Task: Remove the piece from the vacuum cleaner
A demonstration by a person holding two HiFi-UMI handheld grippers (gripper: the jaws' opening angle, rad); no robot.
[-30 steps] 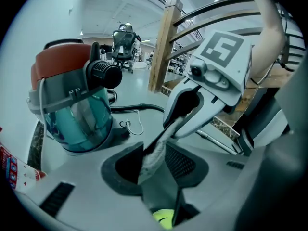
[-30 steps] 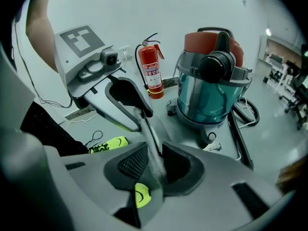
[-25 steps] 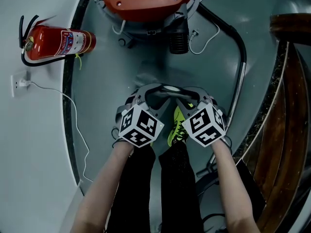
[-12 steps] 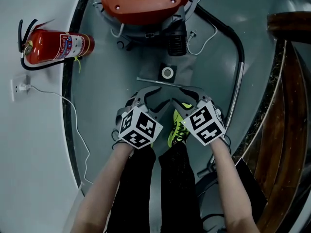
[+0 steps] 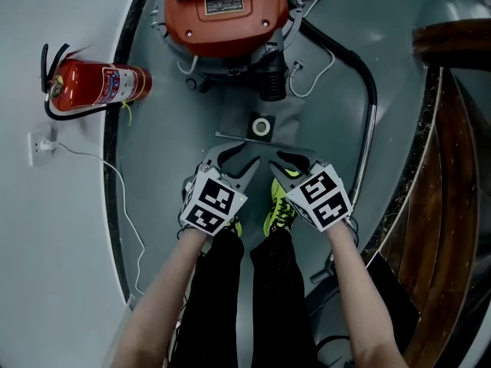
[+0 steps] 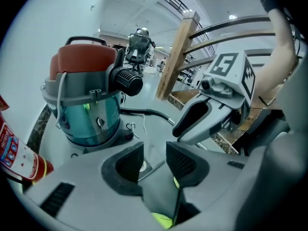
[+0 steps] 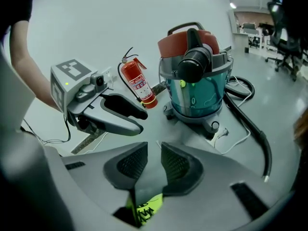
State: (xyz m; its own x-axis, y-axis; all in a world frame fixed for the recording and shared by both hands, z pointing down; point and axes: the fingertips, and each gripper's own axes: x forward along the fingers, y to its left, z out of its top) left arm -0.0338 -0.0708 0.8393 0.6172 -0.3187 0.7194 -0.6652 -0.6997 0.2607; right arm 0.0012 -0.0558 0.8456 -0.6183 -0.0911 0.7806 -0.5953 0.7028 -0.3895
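Observation:
The vacuum cleaner (image 5: 226, 10) stands on the floor ahead, with a red top, a teal tank (image 6: 86, 114) and a black hose port (image 5: 272, 83). Its black hose (image 5: 360, 60) curves right into a metal tube. A flat grey piece with a pale ring (image 5: 262, 126) lies on the floor between the vacuum and my grippers. My left gripper (image 5: 239, 156) and right gripper (image 5: 290, 158) hang side by side above the person's shoes, short of that piece. Both have just been closing, but a gap still shows and nothing is between the jaws (image 6: 154, 155) (image 7: 154, 160).
A red fire extinguisher (image 5: 100, 87) lies at the left by the dark curved floor strip. A white wall plug and thin cable (image 5: 46, 146) run along the left. A wooden railing (image 5: 453, 205) borders the right side. The vacuum's white cord (image 5: 307, 75) lies near the hose port.
The grey piece with the ring now lies in plain sight on the floor; one second ago only a blur was there. Both grippers have rolled slightly and stayed in place.

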